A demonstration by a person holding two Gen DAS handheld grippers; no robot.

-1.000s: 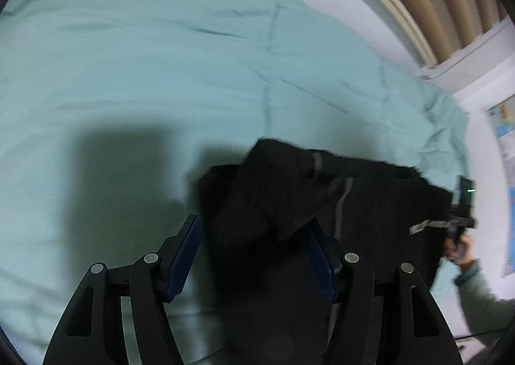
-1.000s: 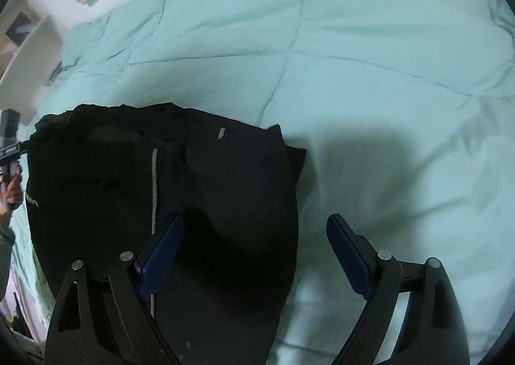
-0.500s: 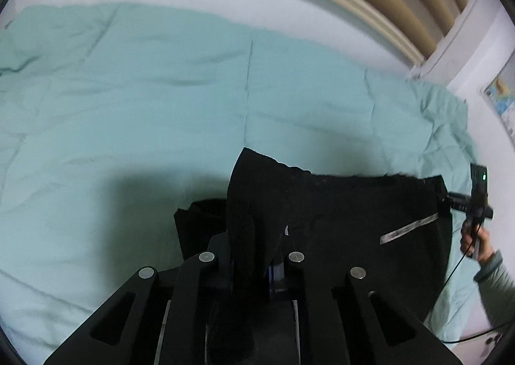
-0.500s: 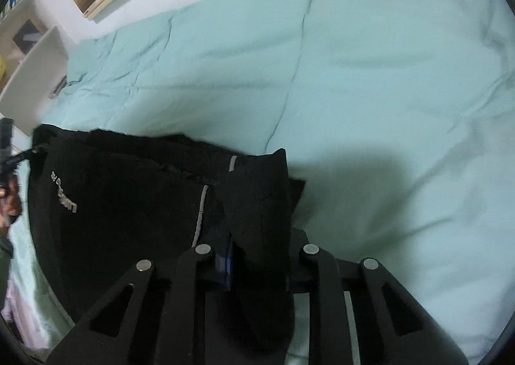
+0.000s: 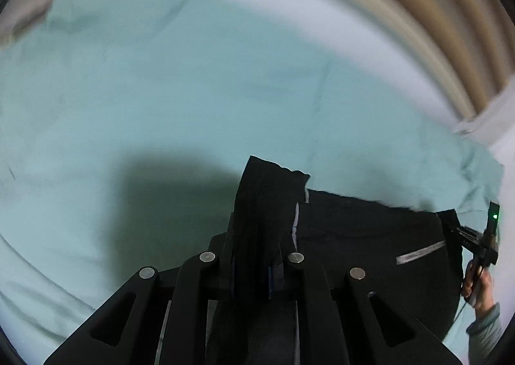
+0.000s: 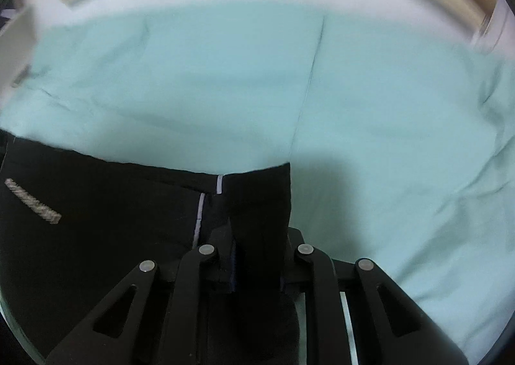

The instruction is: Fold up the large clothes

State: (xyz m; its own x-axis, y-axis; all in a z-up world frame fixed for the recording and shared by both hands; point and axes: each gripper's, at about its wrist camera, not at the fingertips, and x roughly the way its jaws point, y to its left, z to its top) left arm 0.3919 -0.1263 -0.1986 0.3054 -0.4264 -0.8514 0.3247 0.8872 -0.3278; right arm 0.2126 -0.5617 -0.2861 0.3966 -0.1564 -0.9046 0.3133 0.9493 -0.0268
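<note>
A large black garment (image 5: 370, 236) with thin grey stripes and a grey printed mark hangs stretched above a teal bedspread (image 5: 161, 91). My left gripper (image 5: 254, 255) is shut on one upper corner, and a flap of cloth stands up between its fingers. In the right wrist view the same garment (image 6: 112, 220) spreads to the left. My right gripper (image 6: 257, 255) pinches the other corner, its jaws closing tight on the cloth. The garment's lower part is hidden below both views.
The teal bedspread (image 6: 386, 107) fills both views, with a white wall strip and beige slats (image 5: 434, 11) beyond. At the right edge of the left wrist view, a hand (image 5: 479, 287) in a grey sleeve holds the other gripper's handle.
Both grippers went from open around the garment's corners to shut on them. The cloth has been lifted and pulled taut, and both views now point further up the bed.
</note>
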